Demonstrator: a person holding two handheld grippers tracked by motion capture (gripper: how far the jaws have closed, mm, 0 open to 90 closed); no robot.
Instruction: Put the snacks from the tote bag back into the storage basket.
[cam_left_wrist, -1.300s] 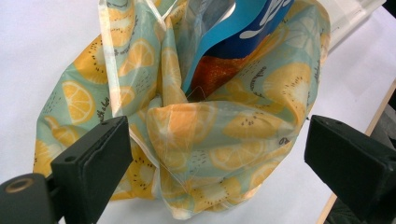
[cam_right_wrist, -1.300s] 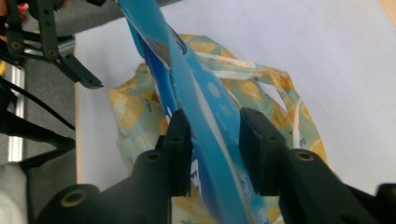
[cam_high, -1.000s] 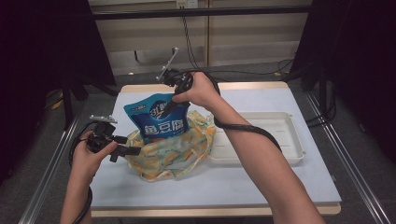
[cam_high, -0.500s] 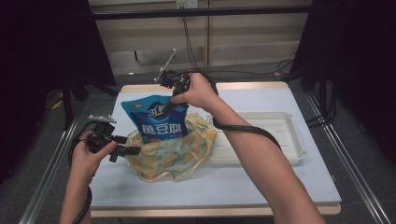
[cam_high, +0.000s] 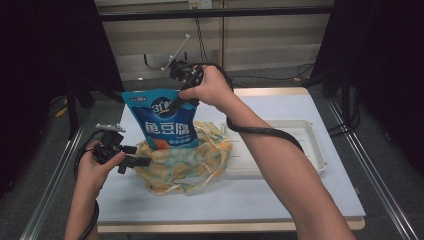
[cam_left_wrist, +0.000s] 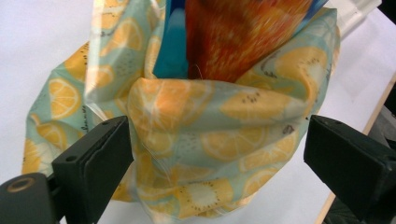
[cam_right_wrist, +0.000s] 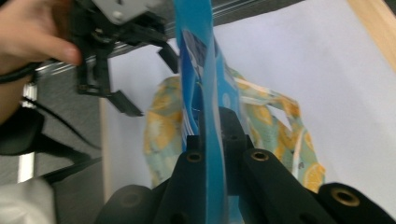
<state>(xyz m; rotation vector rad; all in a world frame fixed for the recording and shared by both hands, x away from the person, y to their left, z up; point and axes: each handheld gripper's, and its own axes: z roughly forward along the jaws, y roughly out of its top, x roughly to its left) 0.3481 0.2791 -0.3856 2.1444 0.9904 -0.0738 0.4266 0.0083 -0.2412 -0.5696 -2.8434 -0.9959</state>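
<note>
High view: pinches the top edge of a blue foil snack pouch (cam_high: 167, 127) in the right tongs (cam_high: 175, 103), pressed together on it. Hangs upright, its lower end inside the mouth of a crumpled lemon-print cloth bag (cam_high: 185, 167) on the white table (cam_high: 280, 200). Sits low at the bag's left edge: the left tongs (cam_high: 142, 161), level with the table. Lies just right of the bag, bare: a white plastic tray (cam_high: 300, 145).

Left gripper view: stand spread, the left tongs (cam_left_wrist: 215, 158), straddling a bunched fold of the bag's (cam_left_wrist: 210, 140) rim without pressing it from both sides. Rises out of the opening just beyond the fold: the pouch (cam_left_wrist: 243, 37), showing its orange picture.

Right gripper view: clamp flat on the pouch's (cam_right_wrist: 201, 70) top seal, edge-on between the shut right tongs (cam_right_wrist: 212, 140). Below, the bag (cam_right_wrist: 280, 140) with a loose handle; farther off, the left tongs (cam_right_wrist: 116, 60), open.

Looks like drawing the pouch up out of the bag. To do it well: close the left tongs on that rim fold first and hold it down to the table, or the cloth may ride up with the pouch. Lift straight along the pouch's length, not sideways, so the bottom corners clear the rim and the handle. Keep the pinch on the stiff seal, not lower on the slippery foil.
</note>
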